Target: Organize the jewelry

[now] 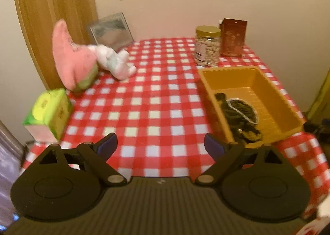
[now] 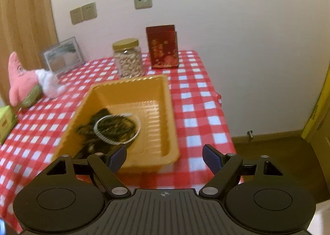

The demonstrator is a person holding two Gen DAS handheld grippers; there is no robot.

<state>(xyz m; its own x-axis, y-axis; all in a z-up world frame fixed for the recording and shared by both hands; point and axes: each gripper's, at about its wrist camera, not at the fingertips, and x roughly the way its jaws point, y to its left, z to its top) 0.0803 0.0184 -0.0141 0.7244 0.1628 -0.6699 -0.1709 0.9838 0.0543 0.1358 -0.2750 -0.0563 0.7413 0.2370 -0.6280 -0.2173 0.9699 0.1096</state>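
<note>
Right wrist view: orange tray [image 2: 167, 98] holds a beaded bracelet [image 2: 117, 129] atop dark, blurry jewelry [image 2: 86, 129]; right gripper [image 2: 164, 157] gapes empty, left gripper [image 1: 160, 145] too.

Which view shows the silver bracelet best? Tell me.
Right wrist: the silver bracelet shows as a nearly whole ring on dark jewelry in the orange tray. Left wrist shows it smaller, as a thin arc.
</note>
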